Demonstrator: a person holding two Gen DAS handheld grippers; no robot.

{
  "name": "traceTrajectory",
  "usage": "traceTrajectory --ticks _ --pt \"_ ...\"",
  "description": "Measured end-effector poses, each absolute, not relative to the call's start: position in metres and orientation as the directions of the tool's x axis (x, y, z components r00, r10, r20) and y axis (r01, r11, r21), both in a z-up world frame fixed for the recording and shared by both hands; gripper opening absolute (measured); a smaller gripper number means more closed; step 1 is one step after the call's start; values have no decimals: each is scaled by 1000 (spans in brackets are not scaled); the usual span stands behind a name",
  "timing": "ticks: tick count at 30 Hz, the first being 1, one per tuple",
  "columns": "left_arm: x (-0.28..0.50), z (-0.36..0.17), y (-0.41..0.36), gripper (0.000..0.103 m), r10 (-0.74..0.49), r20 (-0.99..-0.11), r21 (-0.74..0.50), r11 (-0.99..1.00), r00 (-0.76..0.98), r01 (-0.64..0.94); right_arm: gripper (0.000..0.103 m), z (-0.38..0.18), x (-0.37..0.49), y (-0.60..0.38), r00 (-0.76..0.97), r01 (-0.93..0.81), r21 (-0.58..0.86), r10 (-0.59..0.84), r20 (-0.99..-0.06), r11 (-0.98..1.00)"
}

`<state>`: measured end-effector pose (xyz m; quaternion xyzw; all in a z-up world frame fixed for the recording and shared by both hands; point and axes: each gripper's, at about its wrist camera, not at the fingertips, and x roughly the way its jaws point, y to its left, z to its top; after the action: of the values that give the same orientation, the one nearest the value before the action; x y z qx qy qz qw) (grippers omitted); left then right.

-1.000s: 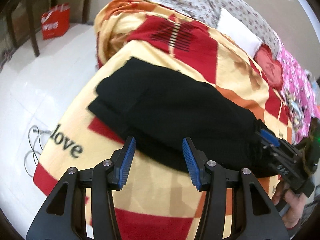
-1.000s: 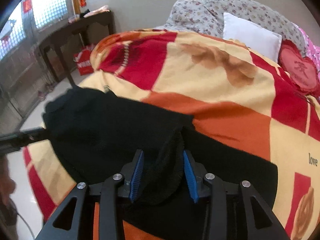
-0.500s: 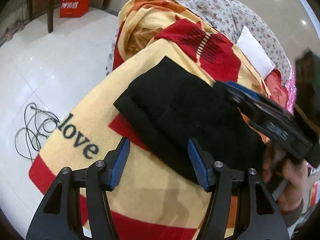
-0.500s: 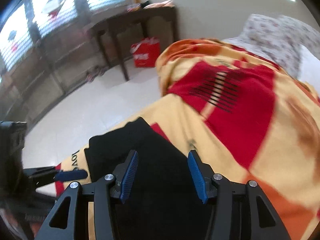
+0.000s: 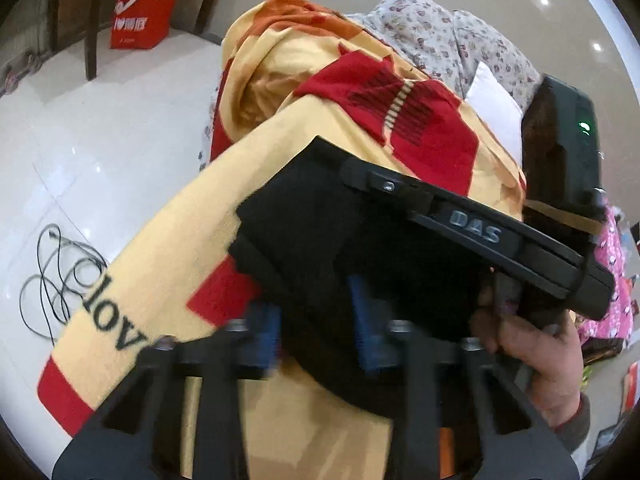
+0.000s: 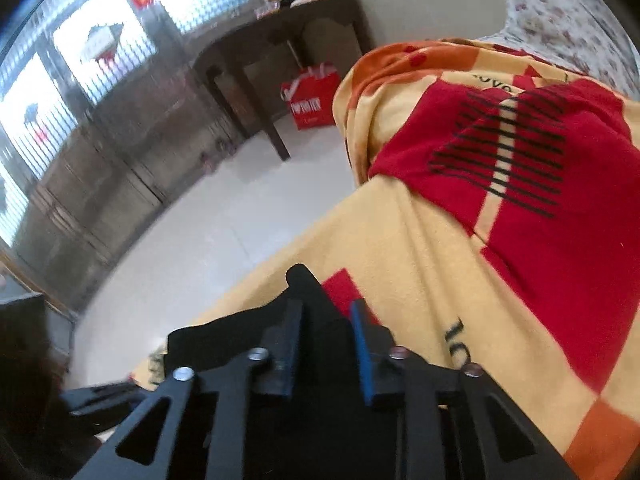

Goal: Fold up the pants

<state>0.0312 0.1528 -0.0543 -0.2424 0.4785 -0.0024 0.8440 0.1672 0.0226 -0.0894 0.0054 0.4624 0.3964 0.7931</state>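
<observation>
black pants (image 5: 320, 236) sit between both parted tongs, left (image 5: 316, 330) and right (image 6: 326, 346), neither clamped.

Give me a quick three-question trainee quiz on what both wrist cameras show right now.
1. True or false: the black pants lie folded on the patterned blanket.
2. Multiple choice: the red shopping bag stands A) on the bed, B) on the floor by the dark table, C) on the white pillow.
3. Fill in: the coiled black cable lies on the white ____.

Key: 1 true; 2 B; 3 floor.
</observation>
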Motion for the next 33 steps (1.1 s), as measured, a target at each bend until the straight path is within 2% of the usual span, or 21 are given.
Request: traceTrajectory --ticks 1,5,9,11,12,13,16,18,20,23,25,29,33 --pt "31 -47 150 17 -245 -792 -418 885 559 -205 19 -82 164 15 265 -616 396 652 -710 681" --pt "19 2 117 16 -297 -705 -416 909 644 -36 18 -37 136 -33 350 -603 419 697 -626 679" --pt "10 26 58 16 -385 -665 -371 914 640 164 20 2 103 -112 497 -494 451 667 -556 744" --pt "13 17 22 15 -432 -683 -363 901 590 239 27 6 88 -153 551 -420 471 630 -547 776" --pt "14 9 9 15 -439 -696 -356 898 568 258 37 5 81 -171 573 -379 476 605 -552 794" --pt "17 -4 -8 15 -450 -719 -357 893 529 275 43 2 72 -188 593 -337 485 582 -556 807" --pt "17 -31 -39 15 -485 -767 -373 870 420 323 48 -9 50 -229 615 -255 548 571 -544 797" --pt "10 -33 -47 16 -452 -782 -328 884 429 334 50 -17 40 -246 622 -210 579 565 -543 788" --pt "1 -22 -43 16 -474 -772 -331 868 422 370 51 -24 39 -256 609 -194 604 577 -544 773" --pt "-5 -2 -21 31 -519 -746 -370 844 417 388 54 -31 30 -251 579 -207 618 605 -547 758" --pt "-12 11 -6 46 -491 -730 -338 864 476 373 55 -33 32 -241 559 -230 617 621 -550 753" --pt "-9 13 24 48 -372 -738 -251 926 563 283 55 -43 29 -227 522 -254 568 605 -600 783" --pt "10 -16 38 48 -304 -786 -238 953 538 190 55 -58 32 -205 475 -275 513 579 -663 813"
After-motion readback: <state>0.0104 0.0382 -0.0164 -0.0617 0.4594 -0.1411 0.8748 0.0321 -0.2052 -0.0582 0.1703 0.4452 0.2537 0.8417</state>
